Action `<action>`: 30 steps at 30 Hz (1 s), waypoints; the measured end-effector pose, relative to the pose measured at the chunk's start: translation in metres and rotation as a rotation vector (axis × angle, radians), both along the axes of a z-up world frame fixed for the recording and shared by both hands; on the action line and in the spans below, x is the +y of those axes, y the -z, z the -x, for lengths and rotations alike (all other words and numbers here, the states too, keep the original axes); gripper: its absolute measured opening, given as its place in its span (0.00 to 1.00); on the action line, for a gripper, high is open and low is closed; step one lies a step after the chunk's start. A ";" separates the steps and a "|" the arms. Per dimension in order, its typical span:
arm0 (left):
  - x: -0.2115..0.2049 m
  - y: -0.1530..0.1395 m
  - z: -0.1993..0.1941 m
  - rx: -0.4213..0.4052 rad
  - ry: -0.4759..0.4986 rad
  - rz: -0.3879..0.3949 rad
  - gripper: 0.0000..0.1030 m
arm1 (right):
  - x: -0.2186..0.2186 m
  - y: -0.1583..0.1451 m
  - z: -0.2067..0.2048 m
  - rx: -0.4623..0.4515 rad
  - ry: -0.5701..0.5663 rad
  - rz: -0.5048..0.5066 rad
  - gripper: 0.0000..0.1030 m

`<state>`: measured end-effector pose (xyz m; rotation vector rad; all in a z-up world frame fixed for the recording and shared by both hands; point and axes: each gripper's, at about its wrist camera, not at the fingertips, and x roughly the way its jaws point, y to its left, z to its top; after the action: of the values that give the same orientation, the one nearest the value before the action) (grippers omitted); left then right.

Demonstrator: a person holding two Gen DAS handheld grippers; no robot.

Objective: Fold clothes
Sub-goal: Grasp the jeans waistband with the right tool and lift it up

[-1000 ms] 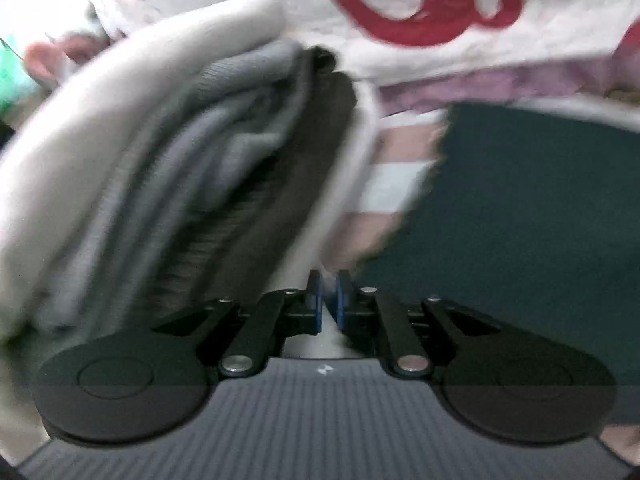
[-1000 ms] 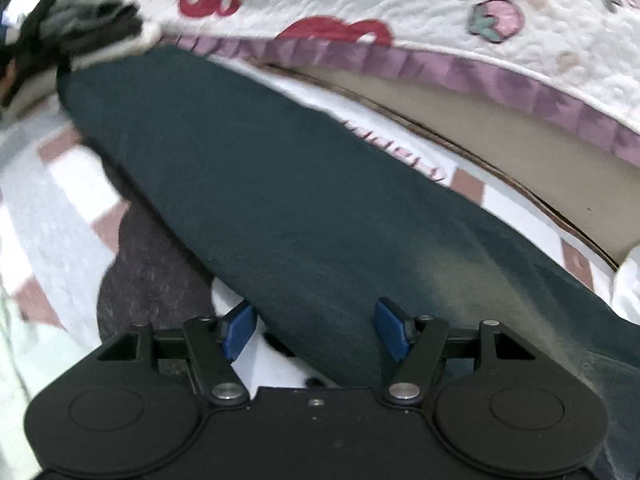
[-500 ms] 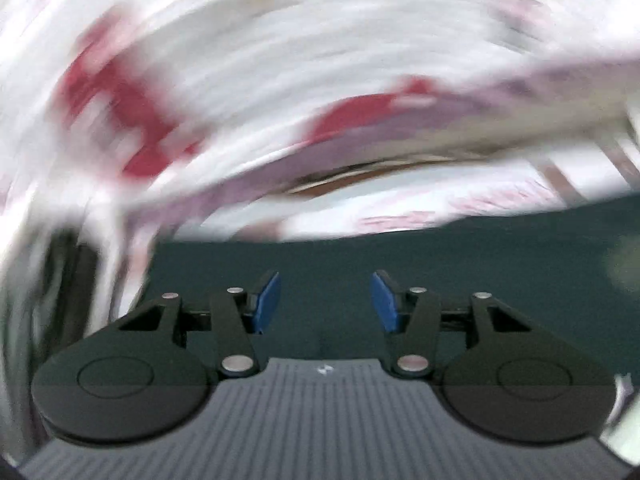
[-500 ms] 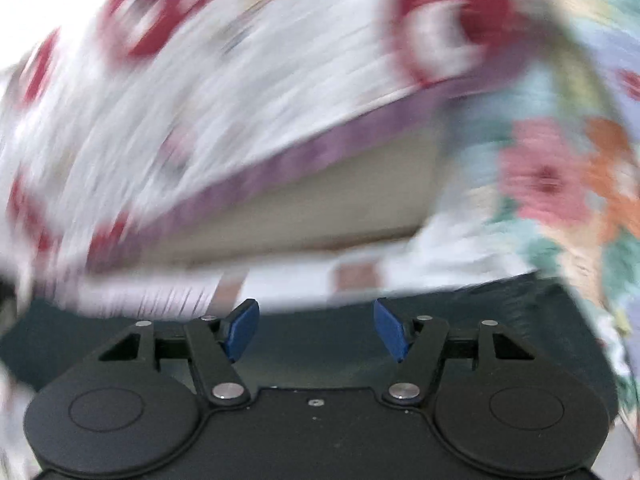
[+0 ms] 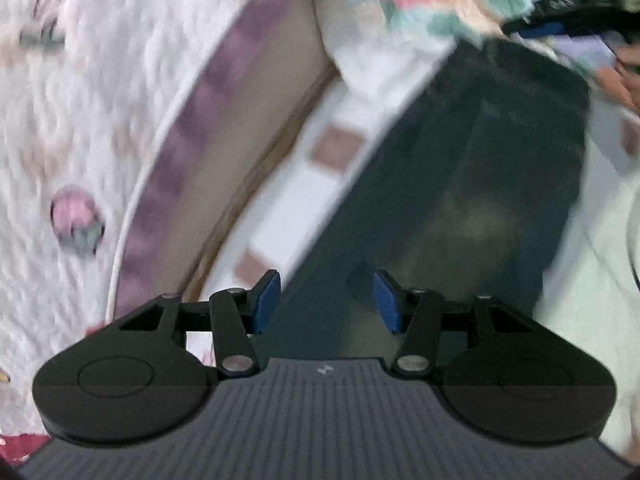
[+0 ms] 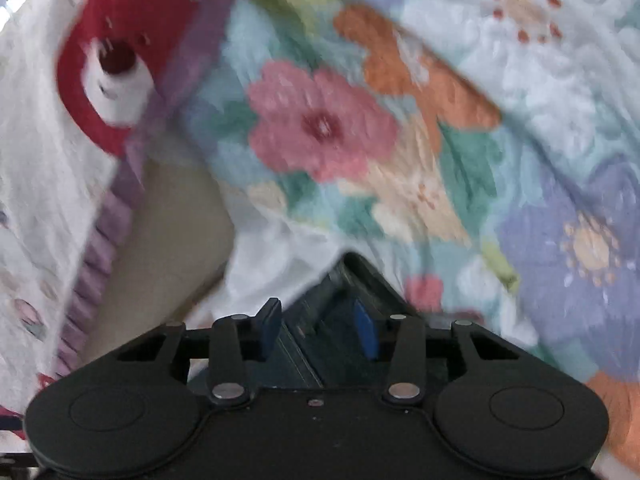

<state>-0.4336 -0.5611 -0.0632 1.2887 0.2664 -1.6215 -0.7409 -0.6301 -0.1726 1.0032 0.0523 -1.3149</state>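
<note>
We see a pair of dark teal jeans [image 5: 480, 184] lying flat and long on the bed, over a white sheet with brownish-pink squares [image 5: 340, 148]. The denim looks heavy and matte, with a faded, yellowish patch near its middle and a squared-off end toward the far right. Along the bed's far edge runs a white quilted blanket [image 5: 80, 112], puckered in texture, trimmed with a ruffled purple border and printed with small strawberries; the right wrist view shows a red bear face on it. Next to it is a soft quilt with big flowers [image 6: 400, 140] in pink, orange, lavender and mint.

Our left gripper [image 5: 326, 300] hangs over the near part of the jeans, its jaws about half apart, blue pads clear of the cloth and holding nothing.

Our right gripper [image 6: 316, 326] is at the far end of the jeans [image 6: 344, 308], where a folded edge with stitched seams rises between the pads. Its jaws are closing around that denim edge; we cannot tell whether the pads press on it yet. From the left wrist view this gripper [image 5: 568, 20] shows at the top right corner, with part of a hand [image 5: 628, 68] behind it.
</note>
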 end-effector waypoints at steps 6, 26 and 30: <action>-0.028 0.065 0.024 0.227 -0.155 -0.094 0.49 | -0.028 0.004 -0.022 0.244 -0.037 -0.056 0.43; -0.106 0.129 0.025 0.592 -0.044 -0.041 0.50 | -0.033 0.018 -0.057 0.318 -0.409 0.008 0.15; -0.103 0.143 0.007 0.707 -0.101 -0.099 0.51 | -0.036 0.023 -0.056 0.280 -0.405 0.000 0.18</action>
<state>-0.4410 -0.6641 -0.2066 0.7104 0.8342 -1.9433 -0.6852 -0.6662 -0.1953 0.7527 0.4458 -1.0701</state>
